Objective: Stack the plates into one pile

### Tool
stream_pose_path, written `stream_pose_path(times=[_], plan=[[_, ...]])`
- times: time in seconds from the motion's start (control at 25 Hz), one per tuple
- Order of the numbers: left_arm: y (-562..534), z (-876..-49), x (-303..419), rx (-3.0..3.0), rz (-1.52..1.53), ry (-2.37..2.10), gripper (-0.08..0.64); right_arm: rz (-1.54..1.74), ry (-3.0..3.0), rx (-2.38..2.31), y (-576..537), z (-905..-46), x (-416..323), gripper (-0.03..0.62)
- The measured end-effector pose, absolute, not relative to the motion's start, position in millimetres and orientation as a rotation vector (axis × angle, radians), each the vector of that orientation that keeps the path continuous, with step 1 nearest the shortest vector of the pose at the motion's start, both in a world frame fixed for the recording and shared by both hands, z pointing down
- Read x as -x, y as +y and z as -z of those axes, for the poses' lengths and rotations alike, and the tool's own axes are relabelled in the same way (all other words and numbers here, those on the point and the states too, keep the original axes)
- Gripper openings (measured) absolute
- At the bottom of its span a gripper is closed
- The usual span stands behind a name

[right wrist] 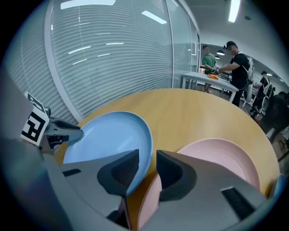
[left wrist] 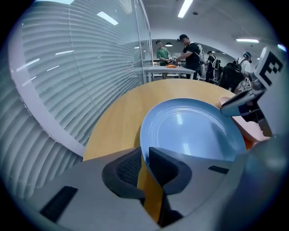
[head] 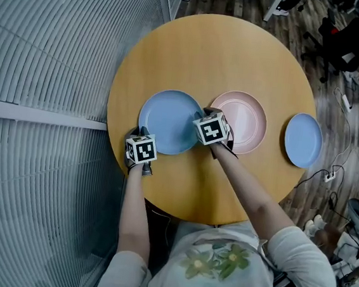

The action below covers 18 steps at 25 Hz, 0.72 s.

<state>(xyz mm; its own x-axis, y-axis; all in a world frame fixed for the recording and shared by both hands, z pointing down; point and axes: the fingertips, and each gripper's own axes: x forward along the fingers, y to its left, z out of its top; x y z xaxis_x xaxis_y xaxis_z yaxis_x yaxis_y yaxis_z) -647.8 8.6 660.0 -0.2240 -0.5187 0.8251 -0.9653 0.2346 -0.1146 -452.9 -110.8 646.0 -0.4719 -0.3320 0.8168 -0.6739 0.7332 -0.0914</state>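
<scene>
A large blue plate lies at the left of the round wooden table, with a pink plate just to its right. My left gripper is at the blue plate's near-left rim. In the left gripper view the blue plate has its rim pinched in my left gripper. My right gripper is at the opposite rim, between the two plates. There the blue plate lies against one pad of my right gripper, with a clear gap to the other pad. The pink plate sits beside it.
A smaller blue plate lies alone near the table's right edge. A ribbed glass wall runs along the left. Office chairs and cables are on the floor to the right. People stand at a far bench.
</scene>
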Motion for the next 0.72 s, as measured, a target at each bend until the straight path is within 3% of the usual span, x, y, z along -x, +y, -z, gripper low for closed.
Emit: stream_pose_path(times=[0.32,0.72], plan=[[46,-656,647,-1.295,-0.755,-1.878,0.061,-0.437,-2.093,-0.576,-81,-654,456,0.114],[91,-621,626,-1.209,-0.644,-1.945,0.044,-0.524,-2.185,-0.527,-43,-631,436,0.070]])
